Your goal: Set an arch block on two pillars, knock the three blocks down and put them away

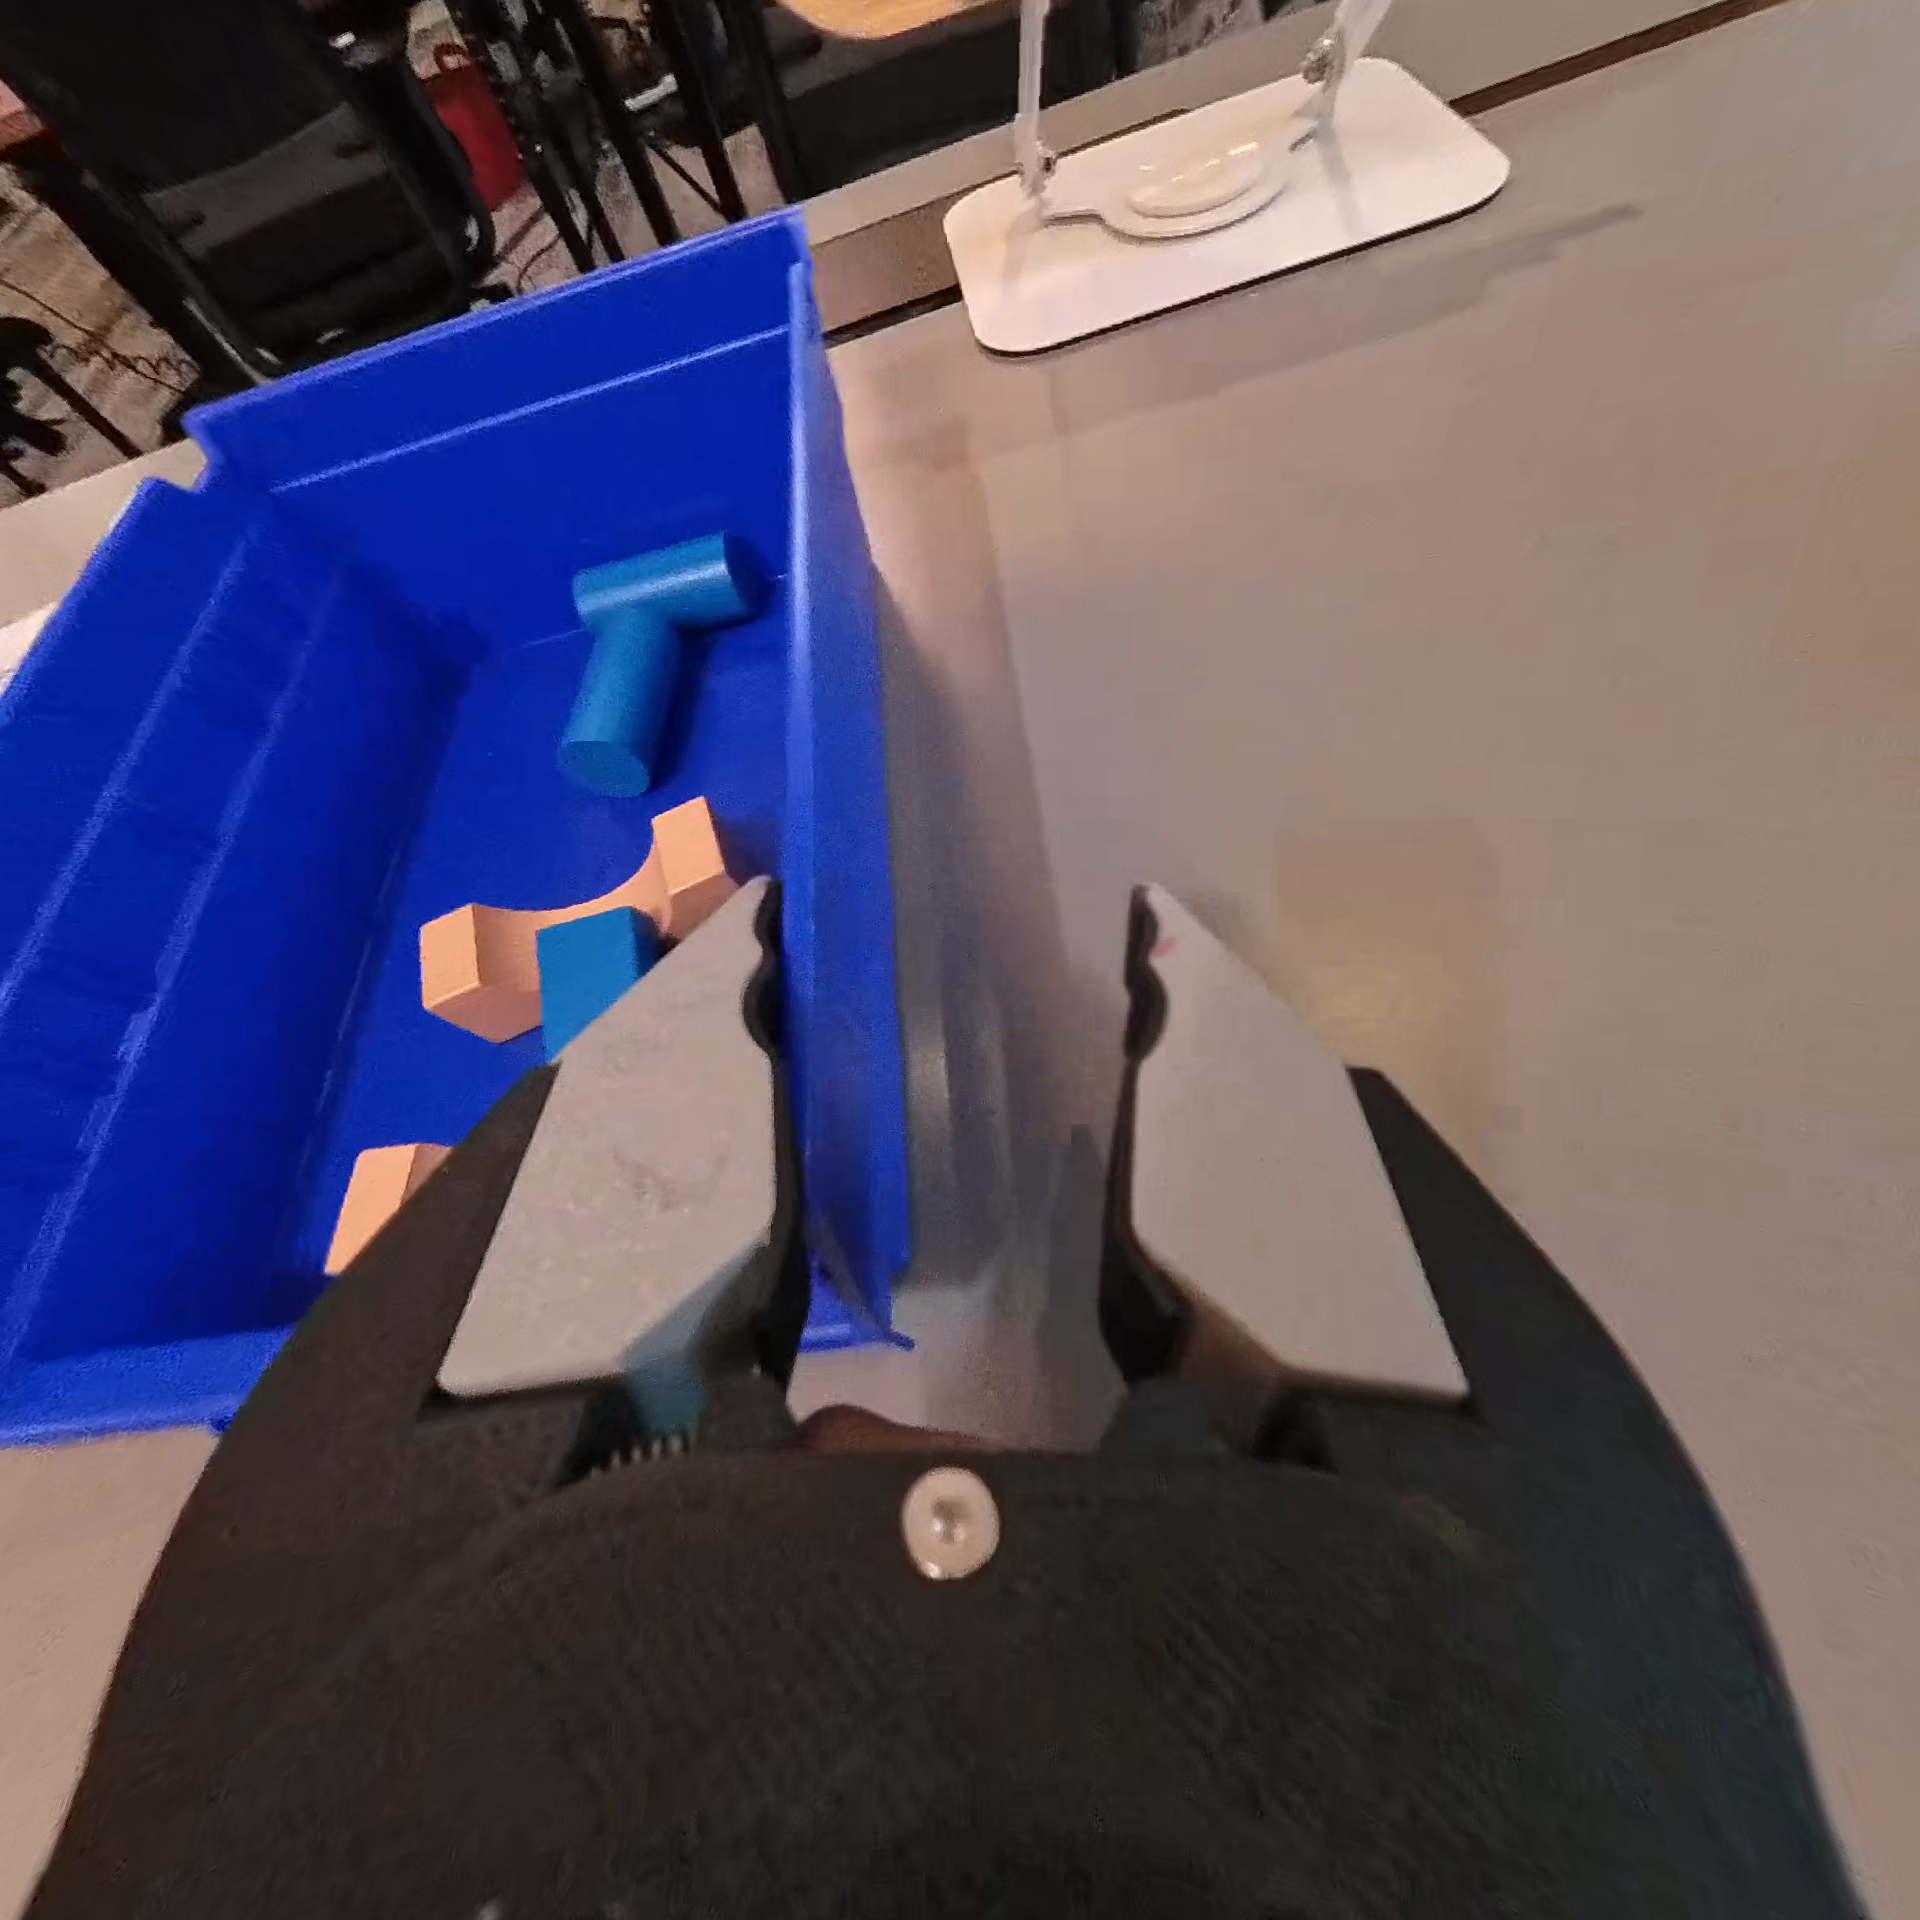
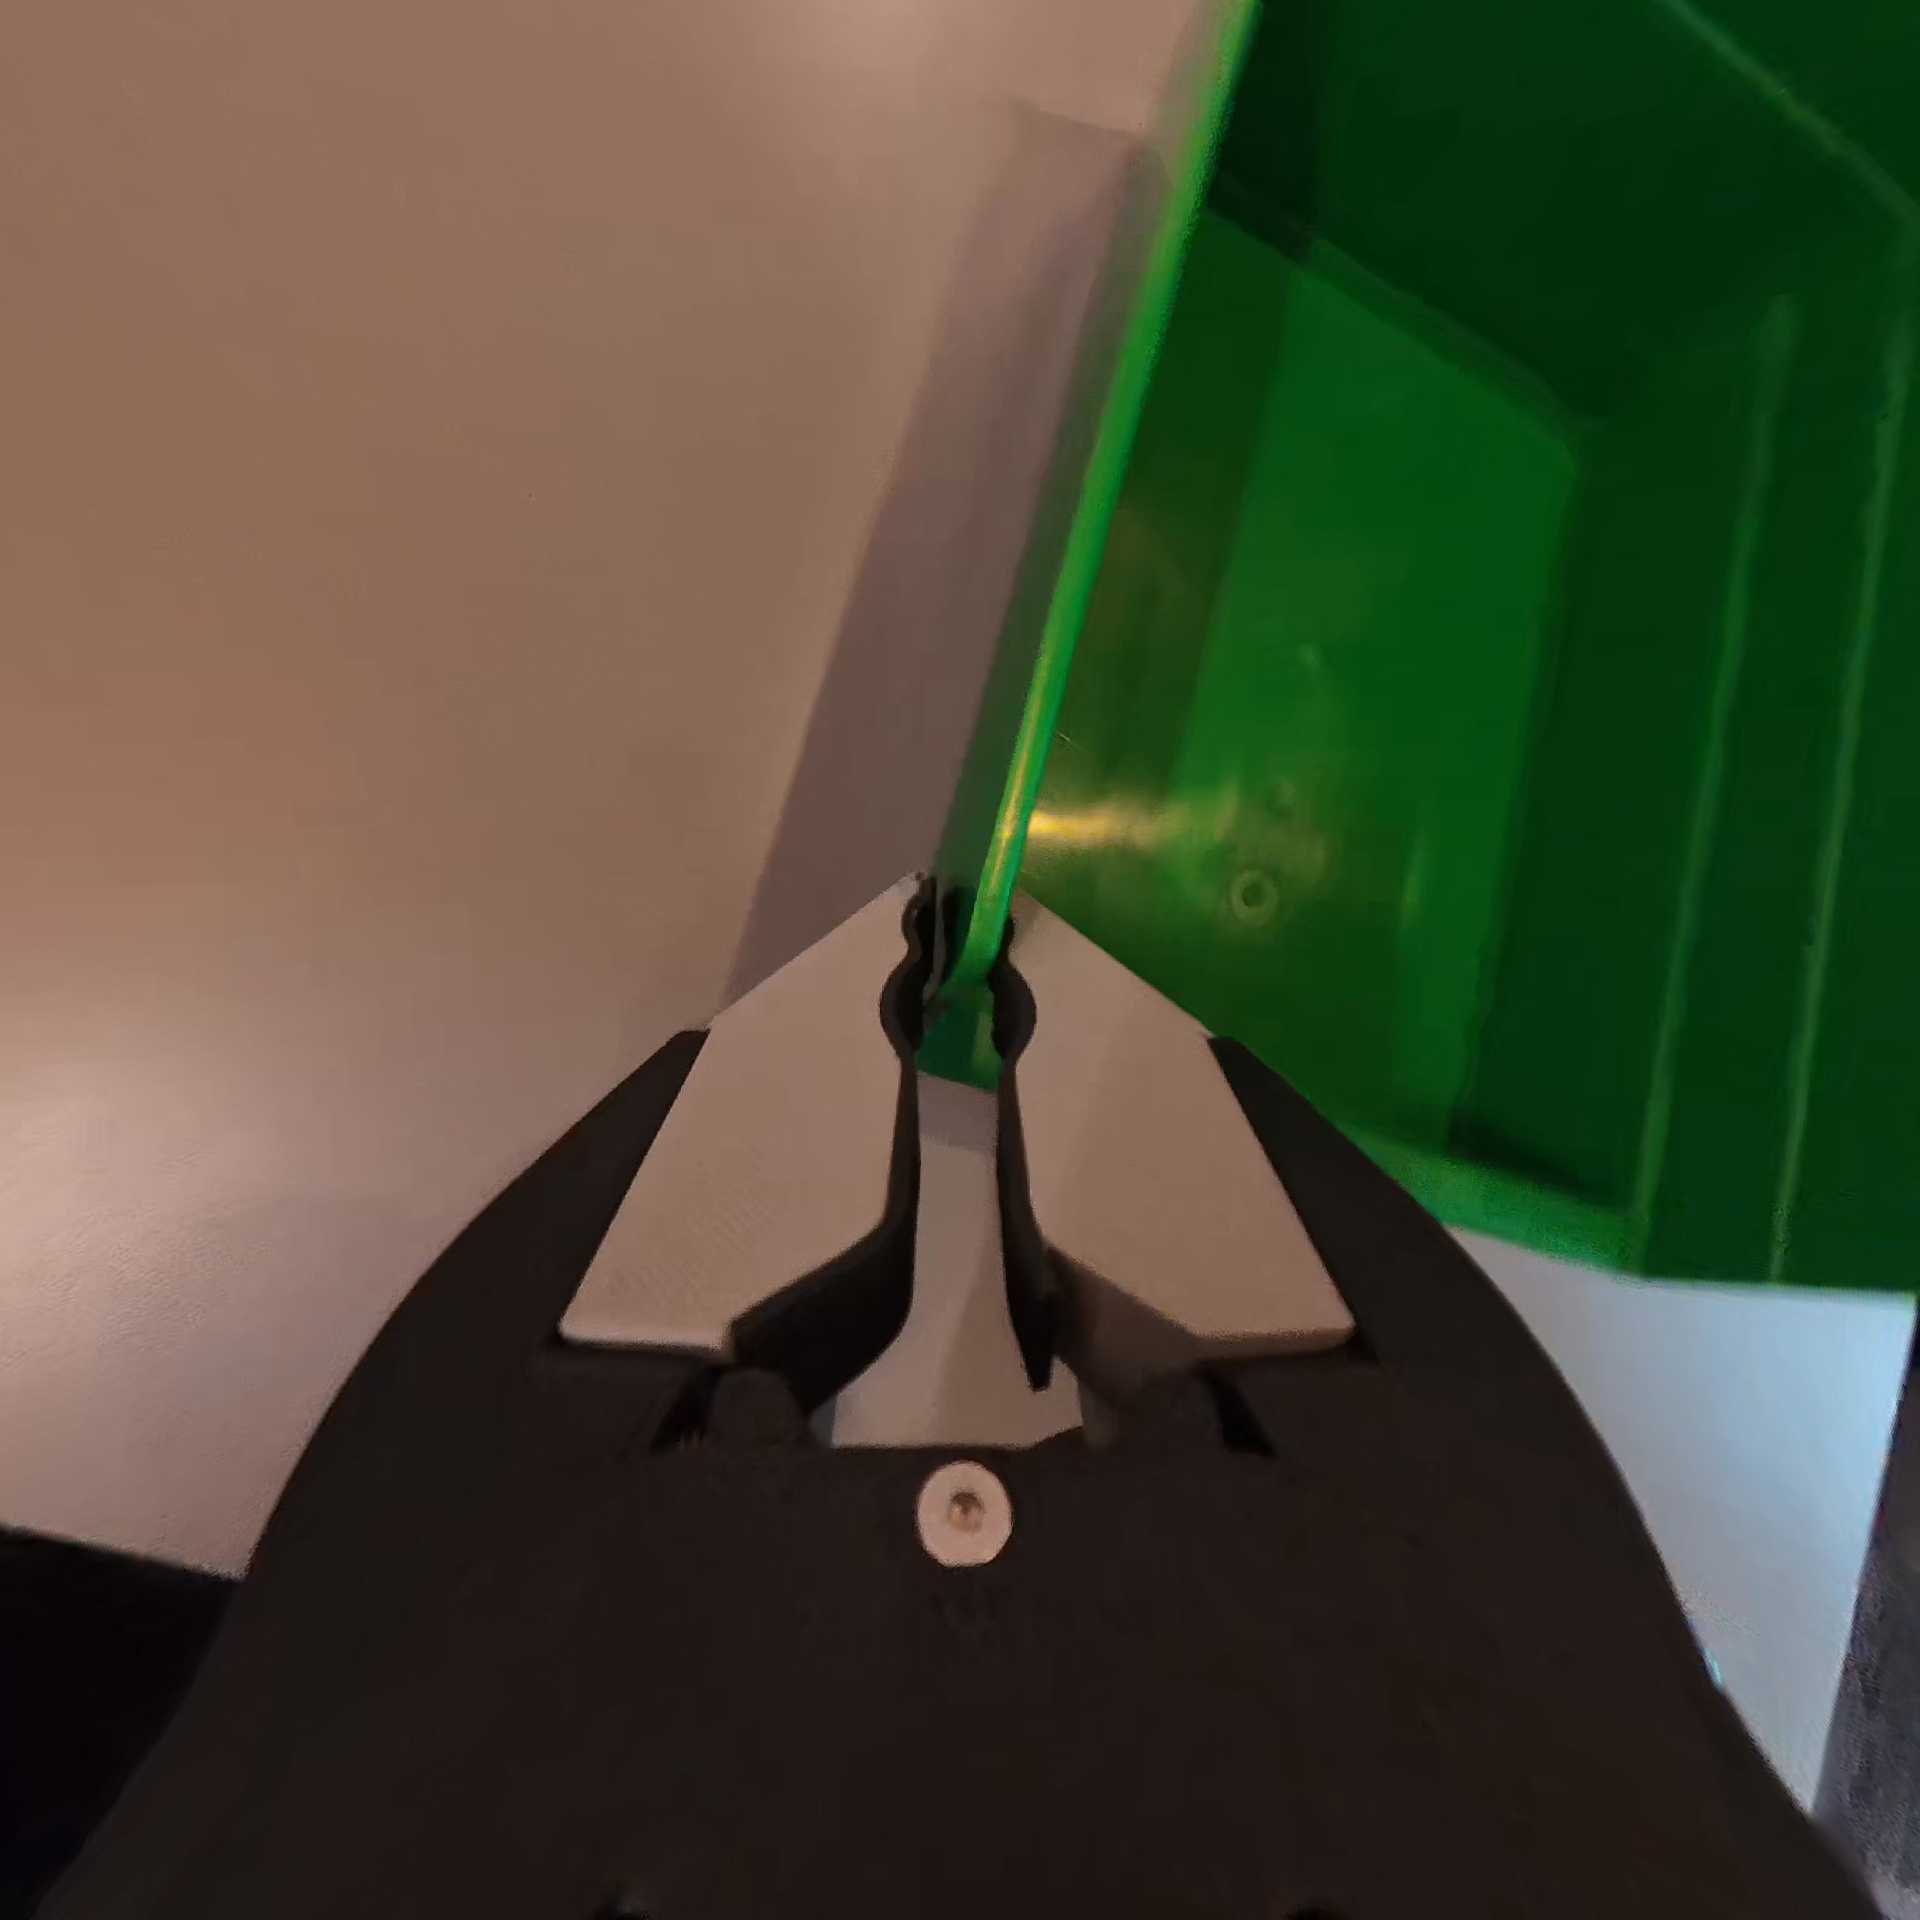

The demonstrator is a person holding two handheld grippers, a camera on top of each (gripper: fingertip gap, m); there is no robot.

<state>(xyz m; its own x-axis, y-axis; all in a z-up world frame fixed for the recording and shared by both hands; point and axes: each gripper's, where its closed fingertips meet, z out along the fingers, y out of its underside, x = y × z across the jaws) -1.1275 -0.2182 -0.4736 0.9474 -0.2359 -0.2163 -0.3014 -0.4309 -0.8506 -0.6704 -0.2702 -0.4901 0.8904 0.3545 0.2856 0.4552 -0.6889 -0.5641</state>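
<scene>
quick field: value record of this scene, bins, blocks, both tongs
blue bin: on the table, holds blocks
cylinders: two blue cylinders lying touching in a T
arch: tan arch lying in the blue bin
other blocks: blue block against the arch; tan block partly hidden
left tongs: open, astride the blue bin's right wall, nothing gripped
right tongs: shut on the green bin wall near a corner
green bin contents: none visible
white stand: at the table's far edge
</scene>
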